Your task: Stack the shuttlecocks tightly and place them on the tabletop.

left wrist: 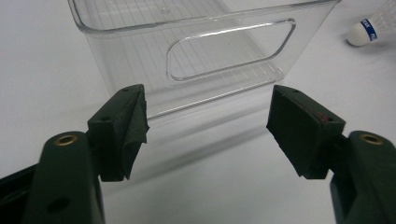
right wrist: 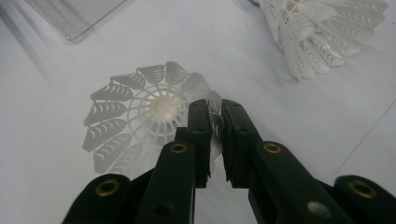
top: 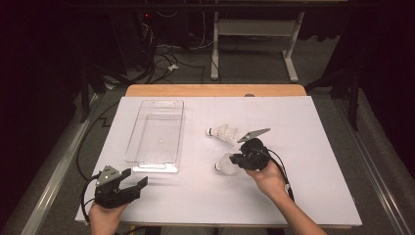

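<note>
Shuttlecock point(right wrist: 140, 116) rim between right gripper point(right wrist: 215, 122) jaws

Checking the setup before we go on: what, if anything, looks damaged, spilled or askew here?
Nothing stands out. The clear bin sits upright, one shuttlecock lies on its side, and the right gripper pinches the skirt of the other shuttlecock, which looks intact.

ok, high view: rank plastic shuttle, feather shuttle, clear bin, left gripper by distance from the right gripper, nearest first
1. Plastic shuttle: pinched by its skirt in the right gripper, at its left.
2. Feather shuttle: just beyond it, up the table.
3. Clear bin: farther left.
4. Left gripper: near the table's front-left corner, jaws open.
</note>
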The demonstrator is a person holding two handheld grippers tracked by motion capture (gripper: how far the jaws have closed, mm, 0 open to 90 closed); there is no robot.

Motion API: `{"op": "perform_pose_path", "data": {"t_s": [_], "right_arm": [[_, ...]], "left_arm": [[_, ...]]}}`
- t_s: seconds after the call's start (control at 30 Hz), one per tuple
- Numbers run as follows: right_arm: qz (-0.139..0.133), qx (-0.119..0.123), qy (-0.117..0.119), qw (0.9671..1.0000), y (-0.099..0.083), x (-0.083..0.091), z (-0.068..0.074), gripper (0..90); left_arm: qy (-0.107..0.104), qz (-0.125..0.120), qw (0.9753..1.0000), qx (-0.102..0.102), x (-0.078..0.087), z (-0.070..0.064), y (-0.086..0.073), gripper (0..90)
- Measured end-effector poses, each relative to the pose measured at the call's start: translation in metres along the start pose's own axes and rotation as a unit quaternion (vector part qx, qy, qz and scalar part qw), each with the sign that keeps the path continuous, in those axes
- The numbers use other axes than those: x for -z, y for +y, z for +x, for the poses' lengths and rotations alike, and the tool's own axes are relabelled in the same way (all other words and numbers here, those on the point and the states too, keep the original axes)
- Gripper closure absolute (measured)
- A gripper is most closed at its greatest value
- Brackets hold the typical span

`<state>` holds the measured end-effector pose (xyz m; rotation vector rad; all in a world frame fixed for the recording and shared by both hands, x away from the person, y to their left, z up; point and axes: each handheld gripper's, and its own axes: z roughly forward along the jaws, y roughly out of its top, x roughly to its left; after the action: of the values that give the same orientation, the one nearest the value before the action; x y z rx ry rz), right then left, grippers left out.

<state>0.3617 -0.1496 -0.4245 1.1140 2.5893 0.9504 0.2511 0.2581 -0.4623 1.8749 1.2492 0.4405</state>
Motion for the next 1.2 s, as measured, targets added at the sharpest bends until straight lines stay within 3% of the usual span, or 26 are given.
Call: {"op": "perform_pose_path", "data": {"t_s": [1.2], "right_arm": [[0.013,-0.046,-0.021,0.9986,-0.011,-0.009,-0.024,65.9]], "left_arm": [[-0.001,0.001,1.0,0.003,0.0,0.001,0.0,29.6]]}}
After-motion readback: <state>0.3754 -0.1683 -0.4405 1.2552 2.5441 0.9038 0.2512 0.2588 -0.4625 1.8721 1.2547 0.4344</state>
